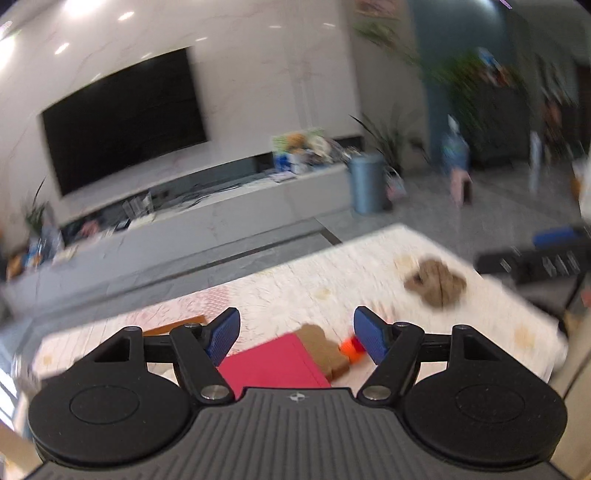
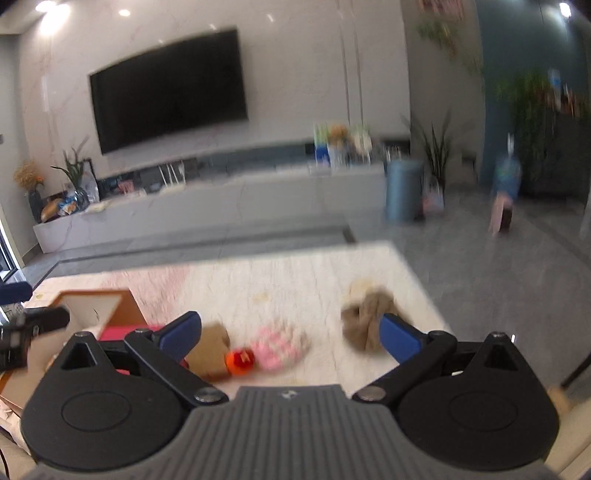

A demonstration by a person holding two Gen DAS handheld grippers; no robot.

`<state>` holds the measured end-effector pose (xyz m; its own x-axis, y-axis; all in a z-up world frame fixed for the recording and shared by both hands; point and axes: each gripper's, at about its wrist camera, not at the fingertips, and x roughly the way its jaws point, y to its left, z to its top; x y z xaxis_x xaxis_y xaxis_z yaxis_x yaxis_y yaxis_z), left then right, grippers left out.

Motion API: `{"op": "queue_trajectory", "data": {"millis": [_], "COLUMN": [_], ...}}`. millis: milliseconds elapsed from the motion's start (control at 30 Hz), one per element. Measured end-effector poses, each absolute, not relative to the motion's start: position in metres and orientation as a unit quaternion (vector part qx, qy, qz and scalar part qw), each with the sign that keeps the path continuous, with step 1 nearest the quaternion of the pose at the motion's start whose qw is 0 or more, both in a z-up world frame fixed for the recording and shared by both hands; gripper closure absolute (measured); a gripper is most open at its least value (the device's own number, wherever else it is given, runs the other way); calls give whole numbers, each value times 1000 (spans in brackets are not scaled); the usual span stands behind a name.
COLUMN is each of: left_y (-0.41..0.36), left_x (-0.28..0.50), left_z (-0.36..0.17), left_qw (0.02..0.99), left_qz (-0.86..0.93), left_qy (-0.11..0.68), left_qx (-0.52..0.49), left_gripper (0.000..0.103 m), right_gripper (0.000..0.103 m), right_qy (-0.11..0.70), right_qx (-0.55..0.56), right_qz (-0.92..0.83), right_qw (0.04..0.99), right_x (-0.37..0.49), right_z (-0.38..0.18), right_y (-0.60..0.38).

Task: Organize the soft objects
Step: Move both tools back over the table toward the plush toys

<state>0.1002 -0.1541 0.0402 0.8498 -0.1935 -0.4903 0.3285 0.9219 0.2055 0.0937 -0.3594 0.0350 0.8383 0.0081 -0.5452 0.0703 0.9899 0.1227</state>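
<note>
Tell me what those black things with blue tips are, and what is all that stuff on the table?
They are two grabbing tools, like big tweezers, and a person holds one in each hand. Each tool has a camera looking along its fingers, so you get one picture per tool. The left gripper and the right gripper are both open and hold nothing. On the pale table lie a crumpled brown cloth, a pink soft toy, an orange ball and an open cardboard box.

Bright ceiling spotlights [image 2: 46,7], wall glare, heavy motion blur, perhaps defocus, fisheye-bent edges
</note>
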Motion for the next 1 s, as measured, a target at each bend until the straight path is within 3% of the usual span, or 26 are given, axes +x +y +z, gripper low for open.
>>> {"op": "queue_trajectory", "data": {"millis": [233, 400, 533, 800, 1000], "left_y": [-195, -222, -245, -282, -298], "left_x": [115, 130, 133, 142, 163], "left_z": [-10, -46, -74, -120, -144], "left_qw": [936, 941, 949, 950, 947], "left_qz": [-163, -161, -130, -47, -11], "left_qy": [264, 270, 265, 265, 262], "left_qx": [165, 124, 113, 156, 184], "left_gripper": [20, 20, 21, 22, 22], "right_gripper": [3, 3, 3, 3, 3], "right_qy": [333, 322, 329, 356, 358], "right_qx": [103, 245, 201, 298, 269], "right_qz": [-30, -19, -65, -71, -80], "right_qw": [937, 914, 920, 883, 890], "right_x": [123, 129, 129, 139, 141], "right_z": [-29, -54, -60, -103, -108], "right_y": [-385, -408, -408, -445, -447]}}
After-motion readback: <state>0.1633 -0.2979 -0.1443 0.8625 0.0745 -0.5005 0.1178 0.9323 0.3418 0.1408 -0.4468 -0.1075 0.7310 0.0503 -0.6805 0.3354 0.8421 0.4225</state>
